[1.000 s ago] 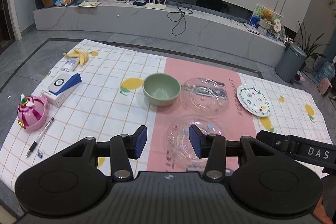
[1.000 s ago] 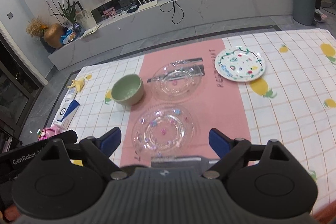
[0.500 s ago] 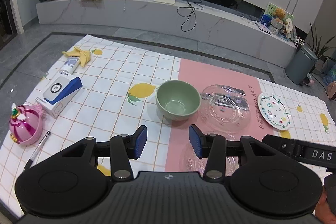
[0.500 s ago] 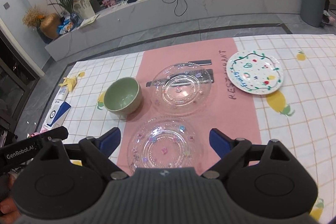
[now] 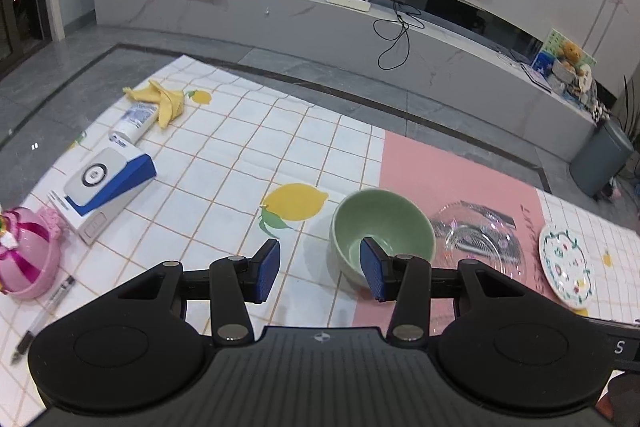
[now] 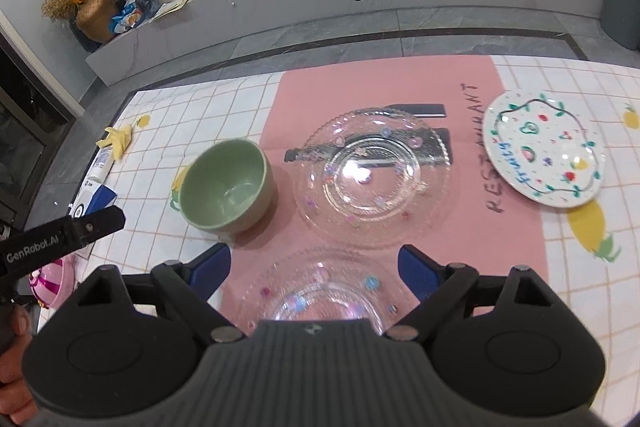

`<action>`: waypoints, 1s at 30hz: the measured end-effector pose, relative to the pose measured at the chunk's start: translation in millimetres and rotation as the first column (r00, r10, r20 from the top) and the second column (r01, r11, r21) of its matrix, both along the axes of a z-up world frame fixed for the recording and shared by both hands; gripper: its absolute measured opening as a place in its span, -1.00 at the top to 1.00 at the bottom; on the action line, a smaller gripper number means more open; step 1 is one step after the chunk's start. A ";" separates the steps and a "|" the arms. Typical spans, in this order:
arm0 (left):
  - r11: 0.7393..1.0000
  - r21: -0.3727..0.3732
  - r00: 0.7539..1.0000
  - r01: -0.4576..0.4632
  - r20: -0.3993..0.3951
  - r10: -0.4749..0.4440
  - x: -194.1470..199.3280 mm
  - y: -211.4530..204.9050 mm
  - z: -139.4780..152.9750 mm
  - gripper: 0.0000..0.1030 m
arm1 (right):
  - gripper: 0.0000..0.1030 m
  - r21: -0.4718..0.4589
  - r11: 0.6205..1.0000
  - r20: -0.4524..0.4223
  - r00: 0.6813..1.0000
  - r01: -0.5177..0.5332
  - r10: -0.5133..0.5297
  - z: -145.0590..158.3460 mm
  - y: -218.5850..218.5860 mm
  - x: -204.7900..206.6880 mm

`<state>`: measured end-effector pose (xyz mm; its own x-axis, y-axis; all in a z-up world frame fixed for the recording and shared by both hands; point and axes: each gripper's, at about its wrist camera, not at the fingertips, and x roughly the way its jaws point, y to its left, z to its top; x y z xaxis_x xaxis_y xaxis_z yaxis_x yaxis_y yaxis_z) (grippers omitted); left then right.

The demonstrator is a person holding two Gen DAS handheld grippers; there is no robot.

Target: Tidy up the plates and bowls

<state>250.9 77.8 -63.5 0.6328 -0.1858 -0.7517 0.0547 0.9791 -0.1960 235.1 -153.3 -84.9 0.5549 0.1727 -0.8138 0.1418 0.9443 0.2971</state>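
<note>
Nearest of all, the near glass plate [image 6: 320, 291] lies directly under the right gripper [image 6: 314, 269], its rim spanning the space between the two blue pads, which stand wide apart and touch nothing. Just beyond those fingertips sits the far glass plate [image 6: 372, 183], dead ahead on the pink runner [image 6: 360, 87], and to the left of it the green bowl [image 6: 226, 185], upright and empty. Further ahead and to the right of that claw rests the painted plate [image 6: 544, 151], well apart from the others. On the other side, the left gripper [image 5: 320, 273] hangs with its pads roughly half spread and empty; the bowl [image 5: 382, 231] lies ahead and slightly to its right, so that the right-hand pad overlaps the bowl's near rim in the view, though whether it touches cannot be told. By this judgement the left hand is the nearer one to the bowl and the right hand the nearer to the glass plates, so the coming move likely turns on the bowl's rim being brought between the left pads. Far off to the left gripper's left lie a blue box [image 5: 104, 183] and a pink toy [image 5: 28, 255], no part of the task.
</note>
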 end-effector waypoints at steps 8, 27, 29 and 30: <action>0.999 -0.049 1.000 -0.009 -0.021 0.008 25.3 -2.7 -22.2 -0.02 | -0.43 0.033 0.999 -0.006 1.000 0.012 -0.012 -17.1 5.3 34.4; 0.992 -0.128 0.992 -0.001 -0.122 -0.014 60.5 -8.9 -76.3 0.47 | 0.41 0.065 0.998 -0.077 0.997 -0.026 0.031 -51.5 37.7 89.7; 0.992 -0.123 0.992 -0.014 -0.128 -0.002 61.9 -8.2 -78.1 0.51 | 0.41 0.050 0.998 -0.078 0.997 -0.023 0.027 -54.7 40.4 93.0; 0.991 -0.131 0.992 -0.016 -0.129 -0.001 62.4 -7.3 -78.9 0.52 | 0.47 0.051 0.998 -0.080 0.996 -0.025 0.029 -56.2 42.2 94.4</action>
